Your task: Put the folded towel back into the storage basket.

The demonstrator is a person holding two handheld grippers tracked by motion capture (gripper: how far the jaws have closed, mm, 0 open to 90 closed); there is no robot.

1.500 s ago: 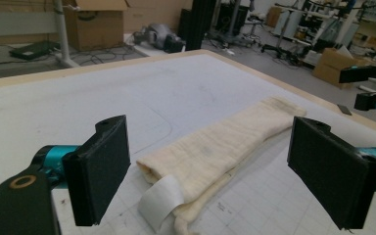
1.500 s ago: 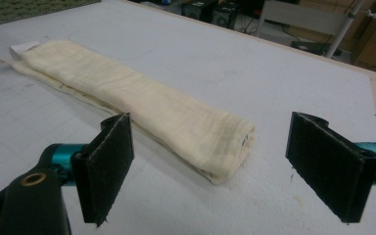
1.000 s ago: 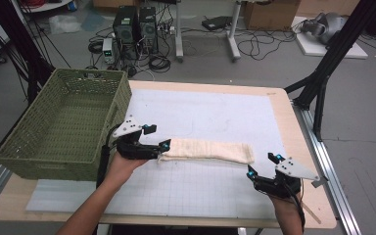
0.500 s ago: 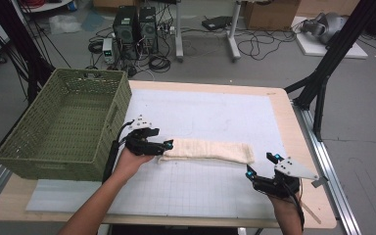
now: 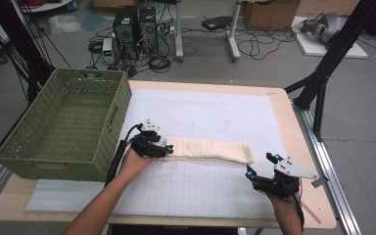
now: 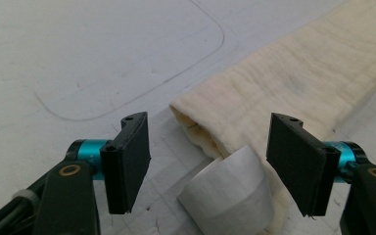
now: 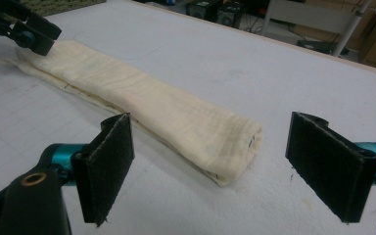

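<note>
The folded cloth (image 5: 209, 150) is lying flat across the middle of the tabletop (image 5: 215, 110), the left tongs (image 6: 208, 164) gaping empty around its basket-side end, apparently lining up a grip, while the right tongs (image 7: 225, 169) are waiting wide open, empty, short of its other end.

- Left gripper (image 6: 208, 166): black body, flat black rectangular pads (image 6: 132, 159), turquoise collars behind them, small screws at the pad tops, a brass rivet on each arm.
- Black cable (image 5: 120, 152) trails from it.
- Right gripper (image 7: 225, 169): same black pads and turquoise collars, grey three-cornered plate (image 5: 293, 169) on top.
- Forearms bare, no sleeves.
</note>
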